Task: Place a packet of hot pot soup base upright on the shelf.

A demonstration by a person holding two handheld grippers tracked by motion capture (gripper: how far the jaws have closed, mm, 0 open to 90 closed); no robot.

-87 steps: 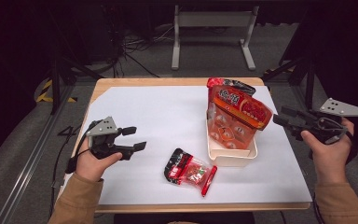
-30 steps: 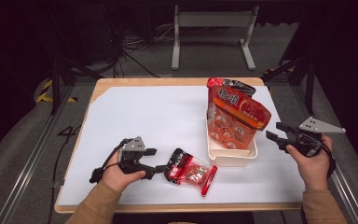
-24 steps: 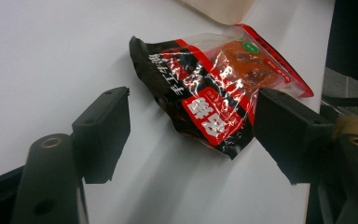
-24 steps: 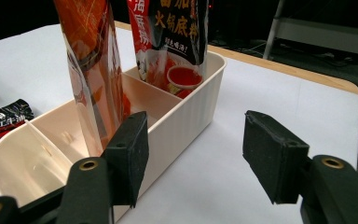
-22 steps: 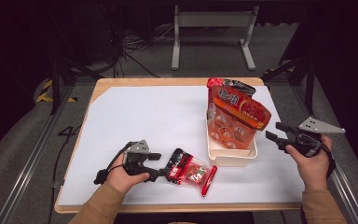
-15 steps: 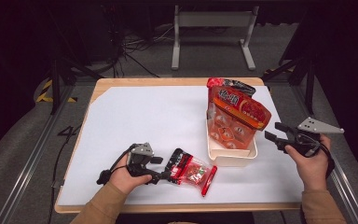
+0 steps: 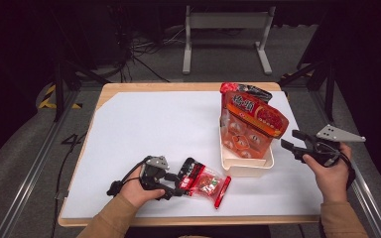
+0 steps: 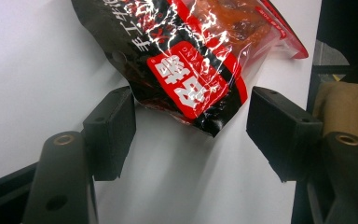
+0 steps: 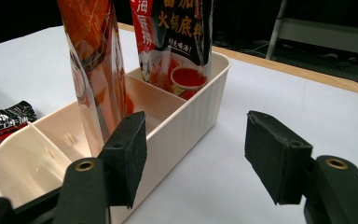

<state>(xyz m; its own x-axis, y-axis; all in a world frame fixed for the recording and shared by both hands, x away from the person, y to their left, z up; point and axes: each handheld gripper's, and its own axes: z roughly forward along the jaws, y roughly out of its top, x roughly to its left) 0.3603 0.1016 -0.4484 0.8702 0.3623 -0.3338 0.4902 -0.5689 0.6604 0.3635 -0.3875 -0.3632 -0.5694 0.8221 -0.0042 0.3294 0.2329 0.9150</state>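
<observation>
A red and black snack packet [image 7: 203, 182] lies flat near the table's front edge. My left gripper [image 7: 176, 184] is low at its left end. In the left gripper view the packet's black corner [image 8: 191, 56] reaches in between the jaws of that gripper [image 8: 191, 116]. The jaws have just been closing, but the pads stand clear of the foil. My right gripper [image 7: 288, 140] hangs open just right of a cream divided bin [image 7: 245, 168]. The right gripper view shows the bin's wall [image 9: 191, 107] ahead of its open jaws [image 9: 196, 149].
An orange pouch [image 7: 250, 124] stands upright in the bin, with a dark red packet [image 7: 245, 90] behind it in the far compartment. A white sheet [image 7: 154, 129] covers the wooden table. Cables and a metal stand [image 7: 225, 29] lie on the floor beyond.
My left hand has moved right and down from the table's left side to the packet, and its jaws now flank the packet's end. The right hand sank slightly early on, then stayed put.
</observation>
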